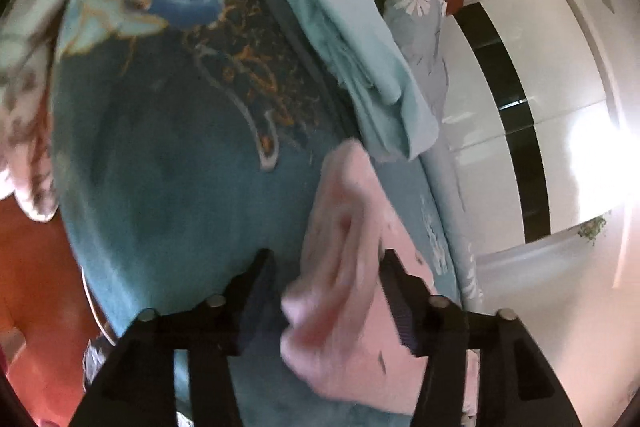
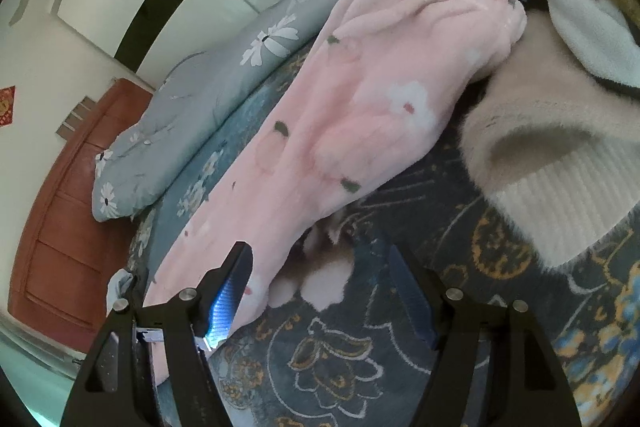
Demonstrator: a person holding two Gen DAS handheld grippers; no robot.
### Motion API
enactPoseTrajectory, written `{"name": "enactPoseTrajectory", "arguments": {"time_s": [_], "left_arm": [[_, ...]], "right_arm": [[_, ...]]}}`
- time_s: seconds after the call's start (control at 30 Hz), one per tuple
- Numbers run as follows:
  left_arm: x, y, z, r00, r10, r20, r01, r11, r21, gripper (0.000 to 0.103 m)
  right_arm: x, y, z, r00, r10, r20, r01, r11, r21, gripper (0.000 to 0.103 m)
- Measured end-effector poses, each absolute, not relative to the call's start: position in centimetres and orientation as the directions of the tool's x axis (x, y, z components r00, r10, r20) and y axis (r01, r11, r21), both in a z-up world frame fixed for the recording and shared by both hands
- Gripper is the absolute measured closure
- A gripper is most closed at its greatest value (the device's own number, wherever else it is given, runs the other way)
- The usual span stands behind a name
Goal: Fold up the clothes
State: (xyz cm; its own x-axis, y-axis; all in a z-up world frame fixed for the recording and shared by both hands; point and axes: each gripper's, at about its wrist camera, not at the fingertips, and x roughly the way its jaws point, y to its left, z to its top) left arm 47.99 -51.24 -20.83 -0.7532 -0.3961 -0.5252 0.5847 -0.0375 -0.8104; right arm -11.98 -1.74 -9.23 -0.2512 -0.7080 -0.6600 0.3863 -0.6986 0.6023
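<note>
Your left gripper (image 1: 326, 267) stood spread, blurred pink fleece garment (image 1: 344, 247) bunched between its fingers at lower centre. Your right gripper (image 2: 320, 259) gaped wide over the blue patterned blanket (image 2: 340, 367), garment's hem just left.

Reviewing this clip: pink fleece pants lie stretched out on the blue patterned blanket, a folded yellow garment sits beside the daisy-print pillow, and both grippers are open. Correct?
Not quite. The folded garment beside the daisy-print pillow is light teal, not yellow, as the left wrist view shows. The rest holds: the pink fleece pants lie on the blue patterned blanket, and the left gripper and right gripper are open.
</note>
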Motion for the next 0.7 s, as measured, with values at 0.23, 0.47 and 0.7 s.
{"name": "enactPoseTrajectory", "arguments": {"time_s": [0.23,0.47,0.7], "left_arm": [[45.3,-54.6,-19.5,-0.796,-0.269,-0.543,0.596,-0.185,-0.782,0.044],[44.3,-54.2,-15.6,-0.774,-0.323,-0.544,0.631,-0.322,-0.706,0.089],[46.4,-57.0,-15.7,-0.681,-0.433,-0.590,0.721,-0.257,-0.644,0.098]], "right_arm": [[-11.7,-2.9,-8.7,-0.248,-0.697,-0.673,0.402,-0.706,0.583,0.031],[-10.9,-4.9,-7.5,-0.244,-0.683,-0.689,0.425,-0.714,0.557,0.031],[-10.7,-4.8,-6.8,-0.271,-0.675,-0.686,0.422,-0.724,0.546,0.031]]}}
